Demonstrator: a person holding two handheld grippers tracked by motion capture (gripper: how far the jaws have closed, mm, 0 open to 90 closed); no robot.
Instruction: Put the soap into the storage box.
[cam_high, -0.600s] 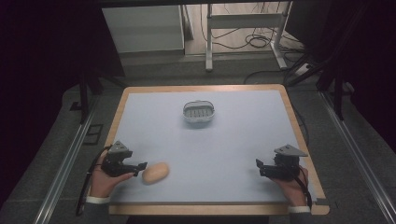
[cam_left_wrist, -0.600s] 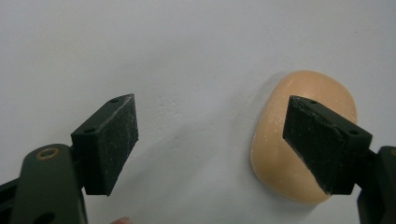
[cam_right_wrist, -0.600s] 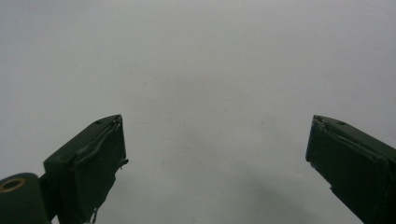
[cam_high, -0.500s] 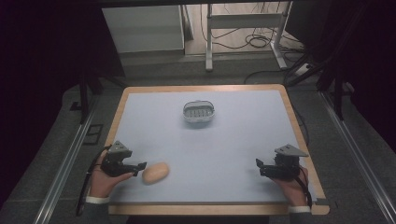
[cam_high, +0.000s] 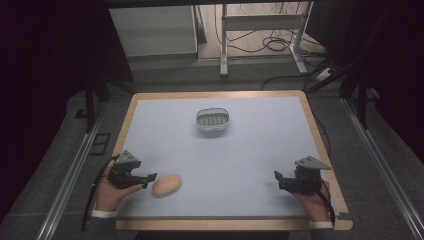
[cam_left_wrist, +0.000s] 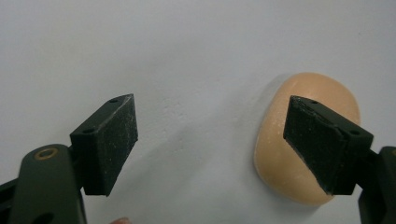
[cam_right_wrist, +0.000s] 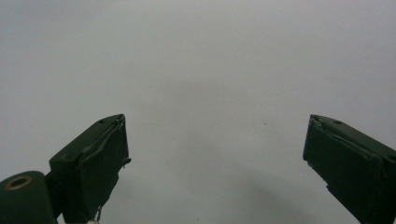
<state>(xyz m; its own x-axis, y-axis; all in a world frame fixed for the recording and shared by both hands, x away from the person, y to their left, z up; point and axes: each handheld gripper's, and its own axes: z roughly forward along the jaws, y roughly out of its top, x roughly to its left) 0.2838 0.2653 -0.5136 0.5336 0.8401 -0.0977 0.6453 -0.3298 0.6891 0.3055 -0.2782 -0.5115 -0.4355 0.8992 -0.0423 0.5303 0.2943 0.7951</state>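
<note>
A tan, potato-shaped lump (cam_high: 166, 185) lies on the pale table top near its front left. My left gripper (cam_high: 148, 180) rests just left of it, jaws pointing at it and open. In the left gripper view (cam_left_wrist: 212, 140) the lump (cam_left_wrist: 289, 154) sits behind the right-hand jaw, outside the gap, which holds bare table. A small grey wire basket (cam_high: 213, 120) stands in the middle of the far half of the table. My right gripper (cam_high: 278, 180) sits near the front right edge, open over bare table, and its own view (cam_right_wrist: 215, 161) has nothing between the jaws.
The table (cam_high: 260, 150) has a wooden rim (cam_high: 310, 120). A metal rail (cam_high: 380, 160) runs along the floor on each side. Behind the table stand a white cabinet (cam_high: 152, 30) and a frame with cables (cam_high: 260, 40).
</note>
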